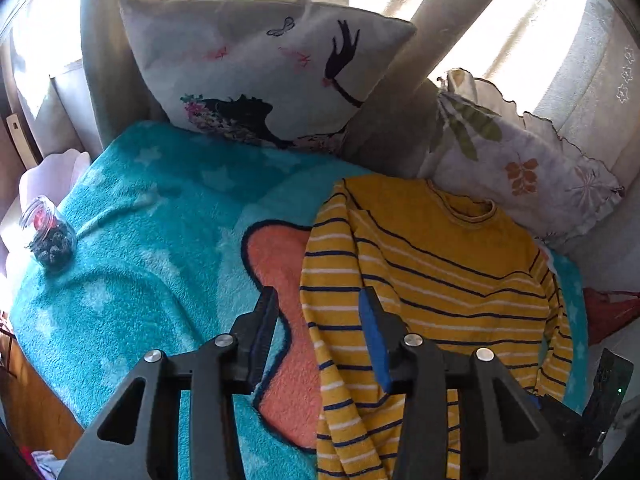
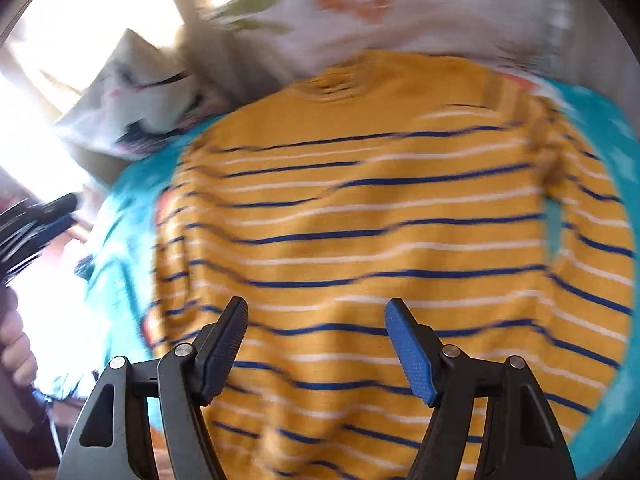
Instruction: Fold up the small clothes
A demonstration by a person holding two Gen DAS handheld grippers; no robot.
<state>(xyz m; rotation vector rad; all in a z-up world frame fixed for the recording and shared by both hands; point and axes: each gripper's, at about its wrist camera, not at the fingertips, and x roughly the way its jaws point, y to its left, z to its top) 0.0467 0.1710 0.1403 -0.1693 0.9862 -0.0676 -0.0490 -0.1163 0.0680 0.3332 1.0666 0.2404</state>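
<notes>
Left gripper hangs w/ jaws apart, nothing between them — under the gap lies the blanket, teal w/ a coral patch. Sweater, yellow w/ navy and white stripes, lies flat on the blanket just right of this gripper, reaching under its right finger; its left sleeve is folded in over the body, collar on the far side. Far ahead a pillow w/ a dark printed figure leans upright; a floral pillow sits ahead-right, touching the collar end. Jar lies tilted well off to the left.

Right gripper is spread wide, empty — sweater lies directly below and ahead of it, filling most of the blurred view. Left gripper shows at far left.
</notes>
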